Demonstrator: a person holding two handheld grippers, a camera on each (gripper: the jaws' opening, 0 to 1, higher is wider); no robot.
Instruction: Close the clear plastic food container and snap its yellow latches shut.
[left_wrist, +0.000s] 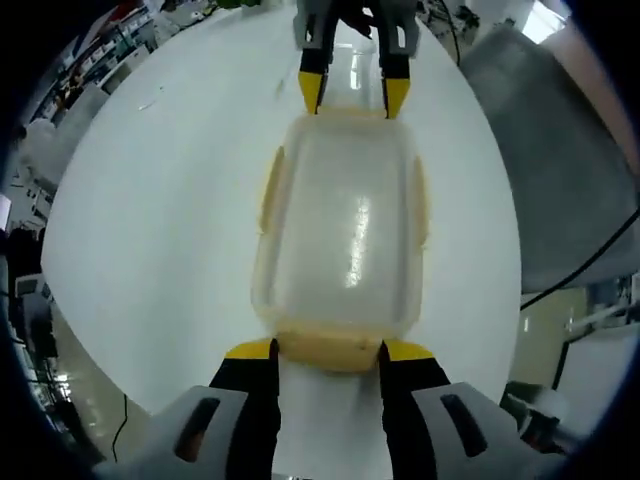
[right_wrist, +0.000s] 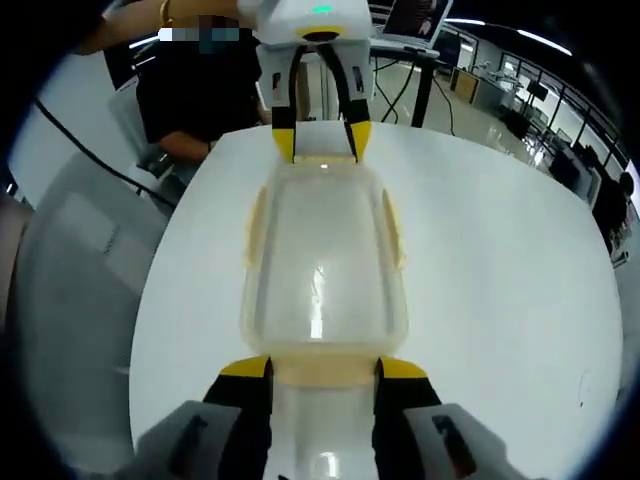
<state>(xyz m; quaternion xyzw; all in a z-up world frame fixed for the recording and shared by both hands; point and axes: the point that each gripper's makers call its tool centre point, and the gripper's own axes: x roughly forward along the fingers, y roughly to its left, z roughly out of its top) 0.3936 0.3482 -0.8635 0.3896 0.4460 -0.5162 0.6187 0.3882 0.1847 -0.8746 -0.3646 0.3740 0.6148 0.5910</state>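
The clear plastic food container lies in the middle of the round white bench, its lid on and lying flat over the body. Four yellow latches run along its rim: one on each long side and one at each short end. The side latches look folded down against the walls, though the glare on the lid makes it hard to tell whether they are snapped.

The left gripper stands at one short end of the container, its yellow-tipped jaws spread apart with the end latch between them; the tips sit at the latch's two corners, and whether they press on it cannot be told. The right gripper meets the opposite short end in the same way, jaws parted about as wide as the container's end latch, tips just at its corners. Each gripper also appears at the far end of the container in the other's view.

Beyond the bench edge, in the right gripper view, a person in dark clothes stands close to the bench. A grey chair back sits just off the bench edge in the left gripper view.
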